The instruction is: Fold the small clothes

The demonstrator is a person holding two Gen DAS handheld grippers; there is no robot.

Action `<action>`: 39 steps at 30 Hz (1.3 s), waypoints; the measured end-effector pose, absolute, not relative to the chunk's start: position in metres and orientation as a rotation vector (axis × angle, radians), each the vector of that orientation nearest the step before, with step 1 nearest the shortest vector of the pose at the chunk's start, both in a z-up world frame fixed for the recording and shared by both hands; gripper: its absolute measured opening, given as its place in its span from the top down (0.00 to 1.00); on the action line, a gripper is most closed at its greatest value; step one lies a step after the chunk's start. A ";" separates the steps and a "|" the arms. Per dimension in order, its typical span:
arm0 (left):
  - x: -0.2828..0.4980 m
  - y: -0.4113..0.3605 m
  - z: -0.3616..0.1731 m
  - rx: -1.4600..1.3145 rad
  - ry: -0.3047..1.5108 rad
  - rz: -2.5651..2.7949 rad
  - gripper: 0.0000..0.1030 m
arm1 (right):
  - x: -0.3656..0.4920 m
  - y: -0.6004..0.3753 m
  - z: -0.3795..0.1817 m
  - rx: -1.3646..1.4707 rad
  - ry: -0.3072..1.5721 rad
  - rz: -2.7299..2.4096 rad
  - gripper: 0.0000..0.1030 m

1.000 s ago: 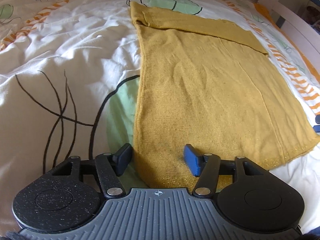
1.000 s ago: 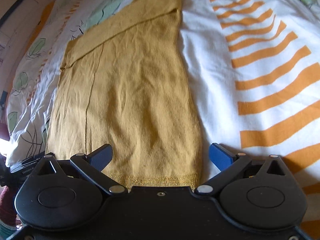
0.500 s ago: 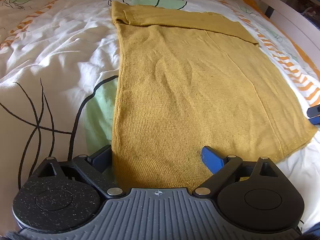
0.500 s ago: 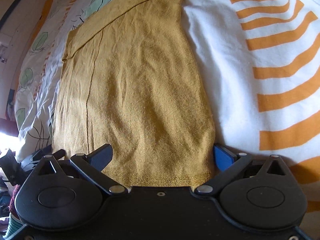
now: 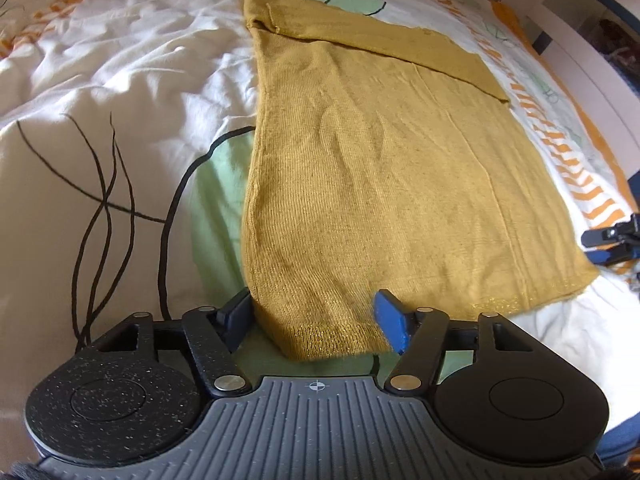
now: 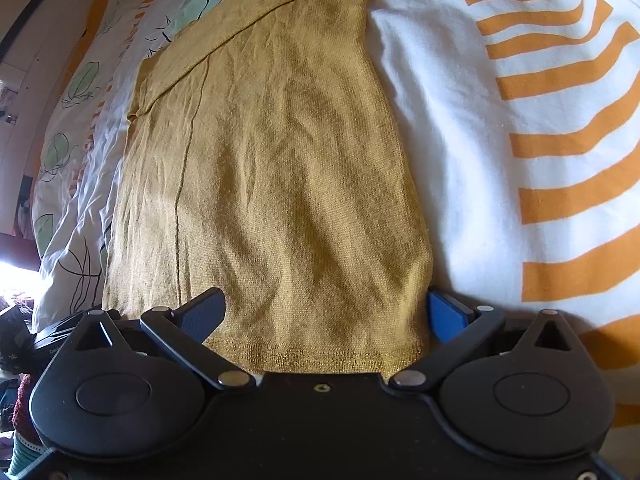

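A mustard-yellow knitted garment [image 5: 380, 180] lies flat on the bed, with a sleeve folded across its far end [image 5: 360, 36]. My left gripper [image 5: 312, 320] straddles the near left corner of the hem. Its jaws are closing with the cloth between them: one pad is at the side edge and the other rests on the fabric. My right gripper [image 6: 324, 316] stands open and wide around the near right corner of the same garment [image 6: 280, 180], its blue pad beside the side edge. Each gripper shows at the edge of the other's view, the right gripper [image 5: 612, 240] and the left gripper [image 6: 52, 340].
The garment rests on a rumpled white bed cover [image 5: 100, 80] printed with green leaves, black lines and orange stripes [image 6: 560, 140]. A white bed frame and room clutter [image 5: 600, 32] show past the far right edge of the bed.
The left jaws spread wide around the hem corner, then narrowed again, bunching the corner slightly. The right gripper crept up to the hem, its right pad now beside the garment's side edge.
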State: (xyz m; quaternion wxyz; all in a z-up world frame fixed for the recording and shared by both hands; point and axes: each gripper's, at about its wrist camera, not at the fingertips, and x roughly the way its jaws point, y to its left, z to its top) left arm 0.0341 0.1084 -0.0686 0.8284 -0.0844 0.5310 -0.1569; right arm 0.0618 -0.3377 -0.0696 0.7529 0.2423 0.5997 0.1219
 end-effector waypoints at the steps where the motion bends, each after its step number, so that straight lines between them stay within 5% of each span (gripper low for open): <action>1: 0.035 0.110 -0.069 -0.191 1.128 -0.333 0.46 | 0.062 -0.338 -0.070 0.530 1.310 0.267 0.00; 5: 0.038 0.113 -0.073 -0.211 1.116 -0.300 0.75 | 0.062 -0.337 -0.069 0.522 1.314 0.270 0.00; 8: 0.037 0.118 -0.071 -0.245 1.098 -0.291 0.87 | 0.061 -0.336 -0.067 0.514 1.305 0.273 0.06; 9: 0.037 0.119 -0.070 -0.254 1.091 -0.292 0.88 | 0.060 -0.335 -0.066 0.510 1.298 0.272 0.14; 10: 0.036 0.119 -0.068 -0.261 1.084 -0.293 0.93 | 0.059 -0.335 -0.066 0.515 1.298 0.273 0.42; 12: 0.034 0.119 -0.064 -0.276 1.066 -0.304 0.94 | 0.057 -0.338 -0.069 0.552 1.310 0.263 0.77; 24: 0.060 0.124 -0.011 -0.392 0.858 -0.333 0.94 | 0.051 -0.359 -0.020 0.668 0.948 0.287 0.88; 28: 0.080 0.122 0.001 -0.401 0.813 -0.339 0.94 | 0.067 -0.366 -0.009 0.685 0.867 0.290 0.89; 31: 0.085 0.118 0.001 -0.380 0.812 -0.347 0.94 | 0.080 -0.362 -0.014 0.655 0.941 0.276 0.79; 33: 0.083 0.114 -0.002 -0.359 0.820 -0.353 0.94 | 0.084 -0.359 -0.024 0.623 1.039 0.234 0.55; 35: 0.080 0.115 -0.007 -0.350 0.831 -0.355 0.94 | 0.079 -0.353 -0.038 0.587 1.129 0.185 0.16; 39: 0.073 0.120 -0.017 -0.374 0.858 -0.343 0.94 | 0.069 -0.343 -0.052 0.558 1.207 0.176 0.17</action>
